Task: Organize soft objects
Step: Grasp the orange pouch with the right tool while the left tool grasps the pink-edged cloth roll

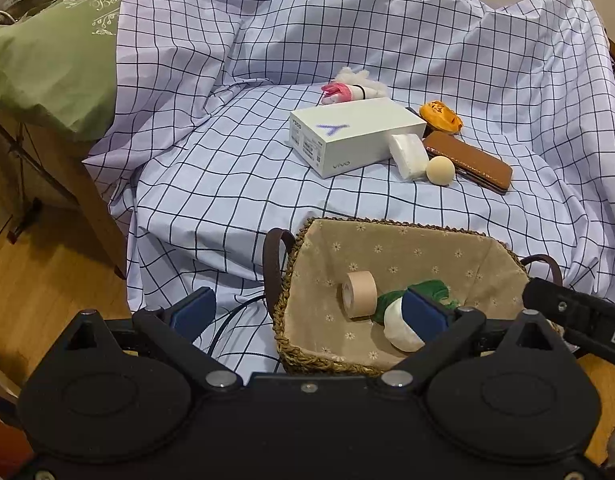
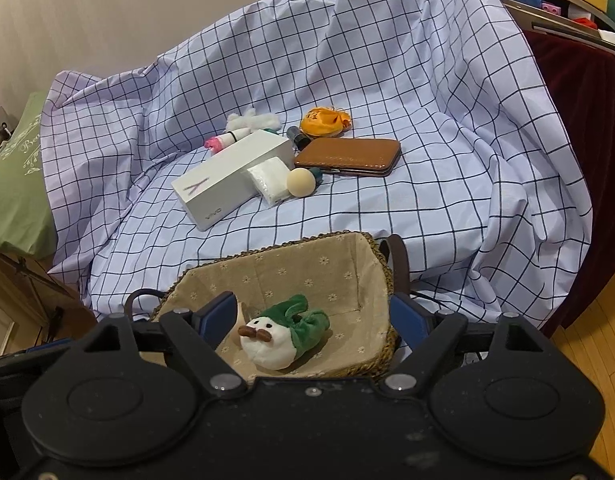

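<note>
I am looking from both wrist cameras slanting down past each tool, close above the basket [image 1: 291,354]. The left view is facing it from the left, the right view from the right. Both are sharing the basket, the checked sheet [image 2: 447,168] and, probably, the same white box [image 2: 227,178] beyond.

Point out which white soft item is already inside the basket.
The white plush with the green hood, lying in the wicker basket. The white wrapped pad and the white fluffy tuft are out on the checked cloth.
</note>
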`<state>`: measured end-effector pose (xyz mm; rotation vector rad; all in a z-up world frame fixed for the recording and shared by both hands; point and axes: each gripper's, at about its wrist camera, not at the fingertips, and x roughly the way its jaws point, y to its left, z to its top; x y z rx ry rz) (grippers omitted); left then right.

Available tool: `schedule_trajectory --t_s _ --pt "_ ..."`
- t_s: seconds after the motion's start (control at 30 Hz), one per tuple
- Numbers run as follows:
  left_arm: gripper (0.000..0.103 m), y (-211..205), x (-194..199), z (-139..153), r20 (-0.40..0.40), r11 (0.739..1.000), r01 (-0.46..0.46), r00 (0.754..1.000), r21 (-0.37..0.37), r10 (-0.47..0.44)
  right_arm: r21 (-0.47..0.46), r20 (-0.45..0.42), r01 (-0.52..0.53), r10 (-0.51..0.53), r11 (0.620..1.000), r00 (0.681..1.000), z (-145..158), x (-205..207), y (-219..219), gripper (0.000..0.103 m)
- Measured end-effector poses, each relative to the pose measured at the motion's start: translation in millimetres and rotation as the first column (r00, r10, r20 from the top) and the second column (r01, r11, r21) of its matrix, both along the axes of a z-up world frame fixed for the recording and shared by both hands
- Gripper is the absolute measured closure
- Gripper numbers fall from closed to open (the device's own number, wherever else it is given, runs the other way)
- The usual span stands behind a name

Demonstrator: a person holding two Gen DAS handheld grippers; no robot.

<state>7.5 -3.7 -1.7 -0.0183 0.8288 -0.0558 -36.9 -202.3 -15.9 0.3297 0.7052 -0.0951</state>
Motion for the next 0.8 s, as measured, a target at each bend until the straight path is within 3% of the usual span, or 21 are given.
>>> schedule_trajectory --t_s 0.33,0.8 --pt "0.007 -4 24 3 -0.004 0.999 0.032 0.999 0.001 -0.032 -0.014 0.032 0.064 -0.063 0.998 0.998 11 21 -28 0.016" --pt "0.007 -13 96 12 -0.014 0.997 0.08 0.997 0.001 -0.08 -0.039 -0.002 0.094 -0.095 0.995 0.996 20 99 -58 0.014"
